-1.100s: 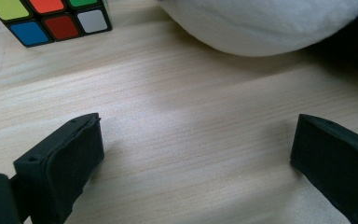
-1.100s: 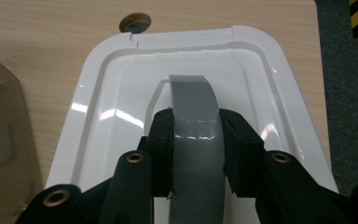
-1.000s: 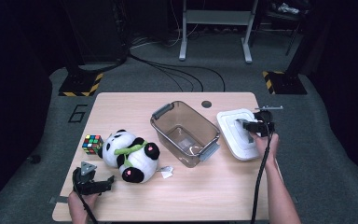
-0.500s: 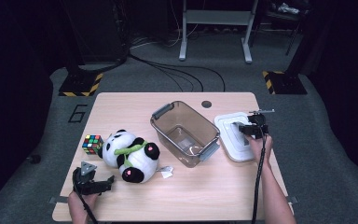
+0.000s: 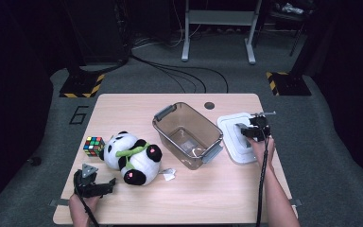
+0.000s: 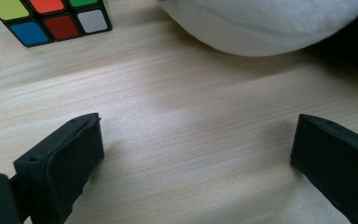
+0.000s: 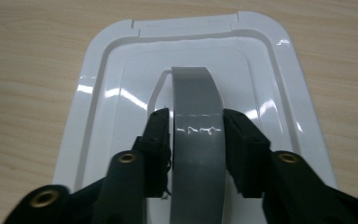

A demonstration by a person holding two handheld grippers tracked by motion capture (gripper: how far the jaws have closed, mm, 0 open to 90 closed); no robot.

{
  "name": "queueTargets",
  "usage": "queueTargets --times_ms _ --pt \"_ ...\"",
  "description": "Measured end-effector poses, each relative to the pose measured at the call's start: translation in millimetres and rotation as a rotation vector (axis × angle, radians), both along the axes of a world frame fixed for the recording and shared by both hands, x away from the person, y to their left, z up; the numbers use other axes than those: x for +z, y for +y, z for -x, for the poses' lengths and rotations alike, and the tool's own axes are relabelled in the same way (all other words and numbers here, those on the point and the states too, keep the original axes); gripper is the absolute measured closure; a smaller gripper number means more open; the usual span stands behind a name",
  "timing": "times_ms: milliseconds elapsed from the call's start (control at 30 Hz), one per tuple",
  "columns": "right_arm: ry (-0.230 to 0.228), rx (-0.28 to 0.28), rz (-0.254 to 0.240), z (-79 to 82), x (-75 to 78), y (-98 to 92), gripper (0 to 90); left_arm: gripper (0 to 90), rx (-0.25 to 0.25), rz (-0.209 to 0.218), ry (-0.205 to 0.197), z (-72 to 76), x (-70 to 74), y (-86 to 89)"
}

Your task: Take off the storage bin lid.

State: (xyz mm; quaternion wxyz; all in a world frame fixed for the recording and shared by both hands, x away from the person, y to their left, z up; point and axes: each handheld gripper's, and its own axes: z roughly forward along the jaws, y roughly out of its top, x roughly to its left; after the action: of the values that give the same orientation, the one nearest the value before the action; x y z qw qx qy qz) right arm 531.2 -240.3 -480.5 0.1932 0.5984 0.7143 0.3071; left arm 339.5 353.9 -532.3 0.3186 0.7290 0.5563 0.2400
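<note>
A white lid lies flat on the table's right side, its grey arched handle pointing up. My right gripper stands over it with one jaw on each side of the handle. Its jaws have just been opening; in the right gripper view a thin dark gap shows beside the left pad. A clear plastic bin stands empty mid-table. My left gripper rests open at the front left, nothing between its jaws, just short of a plush panda.
A colour cube sits left of the panda. A small white tag lies by the panda's feet. The lid lies close to the table's right edge. Bare wood runs along the front between my hands.
My right gripper has sunk a little and drawn slightly nearer with the lid's handle between its jaws. The left gripper, panda, cube and bin have not moved.
</note>
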Motion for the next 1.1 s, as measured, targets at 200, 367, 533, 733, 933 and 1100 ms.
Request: queueTargets --times_ms 200,367,533,733,933,1100 --pt "-0.015 -0.006 -0.019 12.3 6.9 -2.8 38.2 2.4 0.0 0.0 0.0 0.0 0.0 0.0" --pt "-0.031 0.022 -0.028 24.1 12.1 -4.1 28.1 2.4 0.0 0.001 0.0 0.0 0.0 0.0" --pt "-0.058 0.078 -0.031 44.3 18.3 -2.6 17.6 2.4 -0.001 0.003 0.0 -0.1 -0.1 0.0" --pt "-0.075 0.121 -0.022 62.1 21.8 1.0 11.1 2.4 0.0 0.002 0.0 -0.1 -0.1 0.1" --pt "-0.079 0.148 -0.018 78.7 21.5 5.3 5.1 2.4 0.0 0.0 0.001 0.0 0.0 0.0" --pt "-0.086 0.168 -0.017 92.5 19.5 10.3 1.7 2.4 0.0 0.0 -0.001 0.0 0.0 0.0"
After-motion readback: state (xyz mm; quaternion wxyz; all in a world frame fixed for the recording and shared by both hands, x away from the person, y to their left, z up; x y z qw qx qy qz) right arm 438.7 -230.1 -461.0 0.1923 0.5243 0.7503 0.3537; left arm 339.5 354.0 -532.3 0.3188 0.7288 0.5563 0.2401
